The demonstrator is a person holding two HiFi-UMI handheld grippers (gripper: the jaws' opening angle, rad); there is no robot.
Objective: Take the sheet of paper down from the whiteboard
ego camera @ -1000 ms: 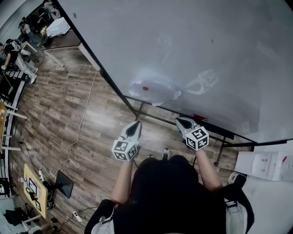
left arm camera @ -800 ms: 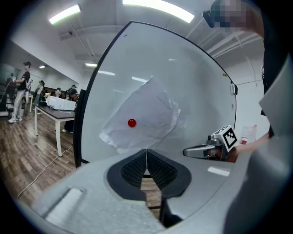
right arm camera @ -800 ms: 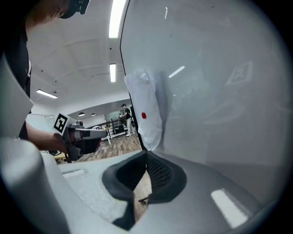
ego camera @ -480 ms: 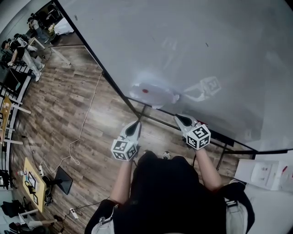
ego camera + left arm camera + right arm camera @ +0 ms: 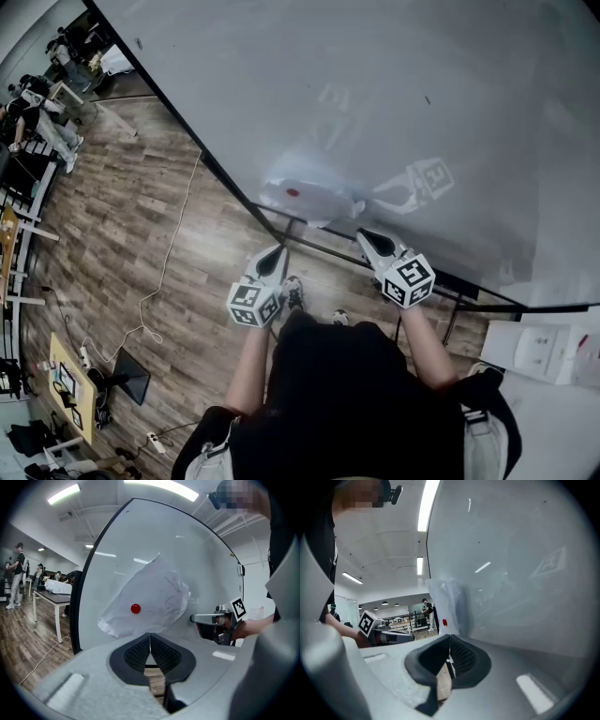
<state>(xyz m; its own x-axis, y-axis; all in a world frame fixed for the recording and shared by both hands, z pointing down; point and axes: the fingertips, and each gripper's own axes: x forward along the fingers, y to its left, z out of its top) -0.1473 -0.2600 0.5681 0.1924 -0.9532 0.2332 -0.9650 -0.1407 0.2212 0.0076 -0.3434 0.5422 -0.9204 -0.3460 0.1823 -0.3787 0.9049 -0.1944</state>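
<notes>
1. The left tool is sitting nearest, its jaws pressed together and gripping nothing.
2. The right tool is likewise showing its jaws meeting at the tips, with nothing caught between them.
3. In the head view both tools are pointing toward the whiteboard, side by side and apart from each other.
4. The sheet of paper is hanging on the whiteboard, at about 1 o'clock from the left tool and 10 o'clock from the right tool.
5. The right tool's tip is hovering just beside the sheet's right edge; whether it is touching the board I cannot tell.
6. The sheet is looking crumpled and tilted, and a round red magnet is pinning it, sitting toward 8 o'clock of its middle in the left gripper view.
7. Farther off, at 10 o'clock in the head view, the wooden floor is carrying a white cable, and people are standing near a bench.
</notes>
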